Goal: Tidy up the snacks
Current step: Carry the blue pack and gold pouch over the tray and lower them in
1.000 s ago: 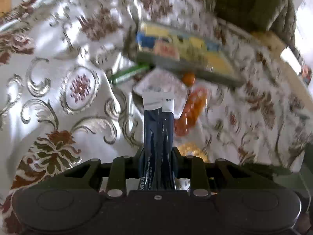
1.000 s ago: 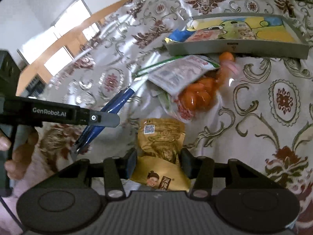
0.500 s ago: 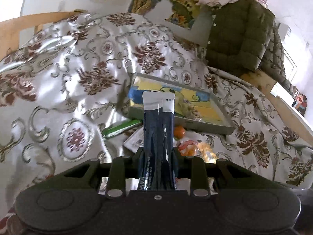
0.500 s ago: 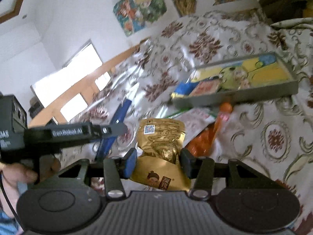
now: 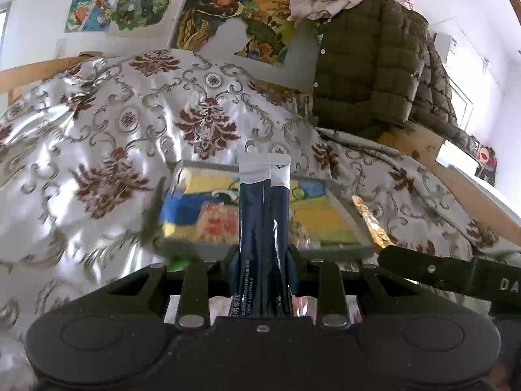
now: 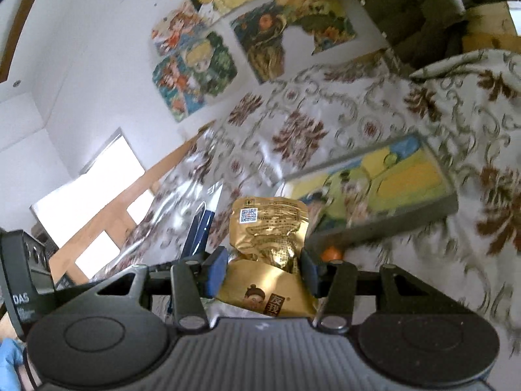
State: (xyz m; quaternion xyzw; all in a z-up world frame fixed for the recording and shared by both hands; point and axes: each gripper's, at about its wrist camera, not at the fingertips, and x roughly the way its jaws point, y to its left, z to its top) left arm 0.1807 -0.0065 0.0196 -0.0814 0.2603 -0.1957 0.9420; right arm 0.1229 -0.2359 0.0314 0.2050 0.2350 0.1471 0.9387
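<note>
Gripping a pair of dark blue stick sachets (image 5: 263,215) with white tops, the left gripper (image 5: 262,260) has its jaws closed on their lower part; the sachets stand up along the fingers, lifted off the patterned bedspread (image 5: 107,150). The right gripper (image 6: 265,268) has its jaws closed on a gold snack pouch (image 6: 268,231), likewise raised. Both packets hang near a shallow grey tray (image 6: 384,224) lying on the bedspread, with colourful packets inside. An orange item (image 6: 330,254) lies just beside the tray's near wall. A dark green jacket (image 5: 368,65) hangs behind.
</note>
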